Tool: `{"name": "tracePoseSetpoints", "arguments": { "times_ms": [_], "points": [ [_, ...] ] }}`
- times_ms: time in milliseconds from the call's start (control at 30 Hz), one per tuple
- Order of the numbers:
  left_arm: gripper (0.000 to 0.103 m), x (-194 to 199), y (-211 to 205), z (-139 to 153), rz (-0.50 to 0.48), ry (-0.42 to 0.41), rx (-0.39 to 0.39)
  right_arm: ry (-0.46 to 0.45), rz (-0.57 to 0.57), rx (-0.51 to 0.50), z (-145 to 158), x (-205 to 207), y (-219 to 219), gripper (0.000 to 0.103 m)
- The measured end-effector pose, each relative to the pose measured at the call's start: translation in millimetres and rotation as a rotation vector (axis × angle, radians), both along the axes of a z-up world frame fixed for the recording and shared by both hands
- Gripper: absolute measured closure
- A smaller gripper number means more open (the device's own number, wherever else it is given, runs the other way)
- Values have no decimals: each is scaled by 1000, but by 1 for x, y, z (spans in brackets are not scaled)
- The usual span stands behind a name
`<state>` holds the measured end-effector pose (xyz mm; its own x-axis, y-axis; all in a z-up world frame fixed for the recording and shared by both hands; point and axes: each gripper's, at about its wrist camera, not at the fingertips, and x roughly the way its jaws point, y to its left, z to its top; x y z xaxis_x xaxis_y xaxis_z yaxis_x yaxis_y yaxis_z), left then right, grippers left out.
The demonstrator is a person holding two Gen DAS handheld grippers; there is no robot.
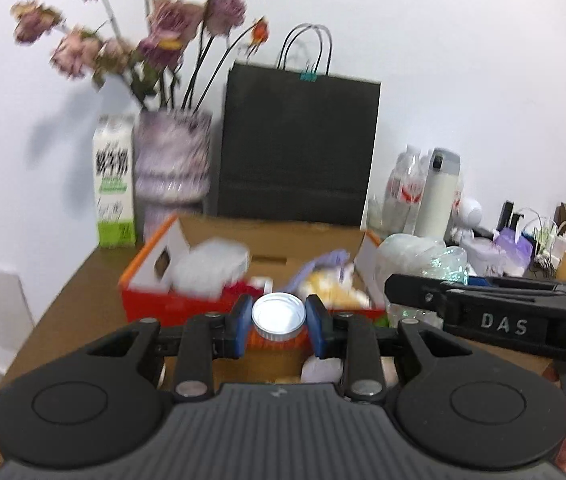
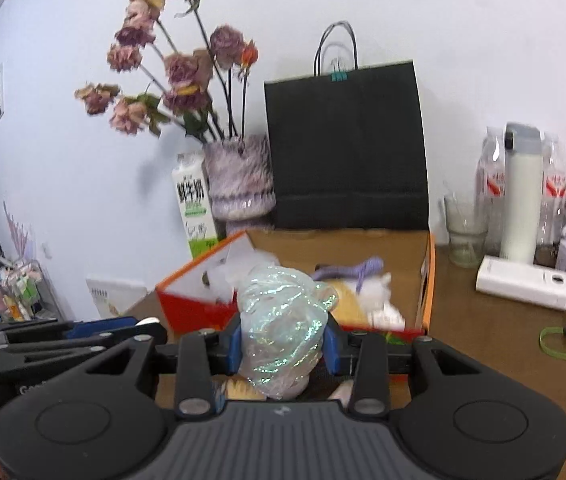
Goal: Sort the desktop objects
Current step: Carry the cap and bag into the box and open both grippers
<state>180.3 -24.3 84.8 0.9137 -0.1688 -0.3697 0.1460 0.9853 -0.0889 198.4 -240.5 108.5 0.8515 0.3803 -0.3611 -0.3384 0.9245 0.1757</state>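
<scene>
My left gripper (image 1: 279,326) is shut on a small jar with a silver lid (image 1: 278,316) and an orange body, held just in front of the open orange cardboard box (image 1: 151,296). My right gripper (image 2: 283,344) is shut on a crumpled iridescent plastic wrap bundle (image 2: 283,320), held in front of the same box (image 2: 427,280). The box holds several items, among them a white plastic container (image 1: 211,268), purple ribbon (image 2: 363,270) and white and yellow objects. The right gripper's arm shows at the right of the left wrist view (image 1: 503,316).
Behind the box stand a black paper bag (image 1: 295,152), a vase of dried roses (image 1: 171,168) and a milk carton (image 1: 114,184). At the right are a white thermos (image 2: 521,196), water bottles, a glass beaker (image 2: 465,236), a white power bank (image 2: 523,284) and green cord (image 2: 563,344).
</scene>
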Motion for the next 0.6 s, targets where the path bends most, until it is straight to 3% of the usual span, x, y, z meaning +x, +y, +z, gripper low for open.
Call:
{"name": "tracePoseSetpoints", "arguments": {
  "times_ms": [167,267,600],
  "points": [
    [73,31,-9,9,69,-106,-44,-26,-55,63,12,28,-5,66],
    [73,59,-11,7,76,-82,-73,-20,-85,51,9,49,-4,66],
    [73,130,-5,-19,63,0,-28,60,-103,-35,-22,119,3,65]
  ]
}}
